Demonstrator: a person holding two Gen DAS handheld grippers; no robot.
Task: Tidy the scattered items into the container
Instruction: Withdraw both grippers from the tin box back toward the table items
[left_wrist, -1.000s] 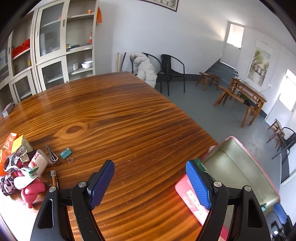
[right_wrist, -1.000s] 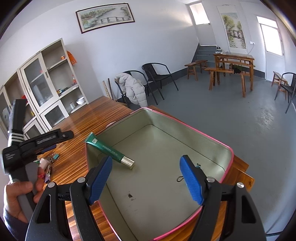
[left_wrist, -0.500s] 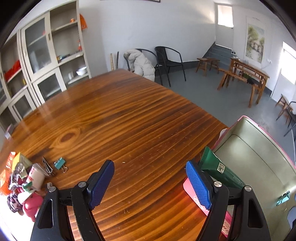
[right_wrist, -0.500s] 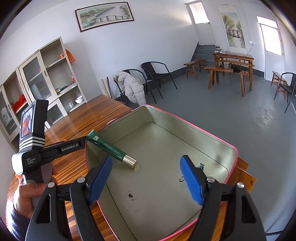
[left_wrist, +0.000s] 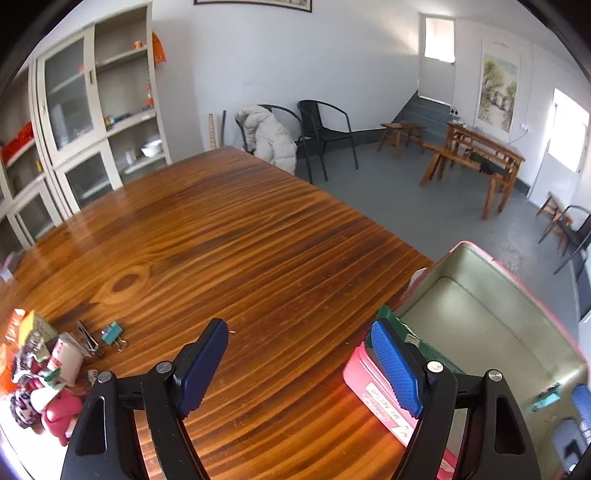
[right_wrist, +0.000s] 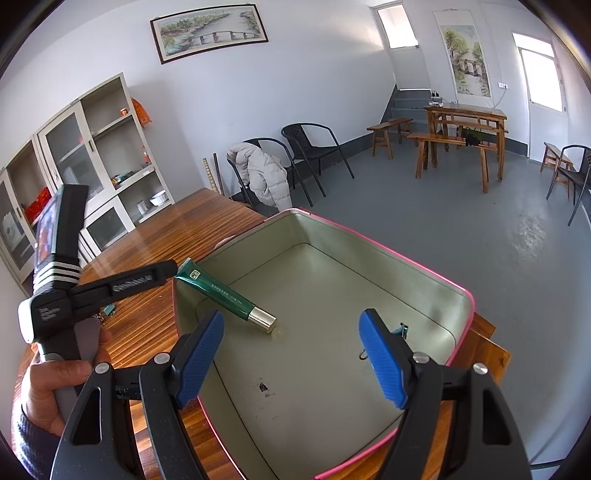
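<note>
Pink-rimmed tin (right_wrist: 424, 269) sits at the bench (left_wrist: 240, 240) corner; broad bare wood lies leftward. Both hand-held grippers, left (left_wrist: 299, 365) and right (right_wrist: 291, 354), gape, grasping nothing.

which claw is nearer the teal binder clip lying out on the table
Left. The left claw hangs open over the table with the teal binder clip just off its left finger. The right claw is open over the pink-rimmed tin, farther away.
</note>
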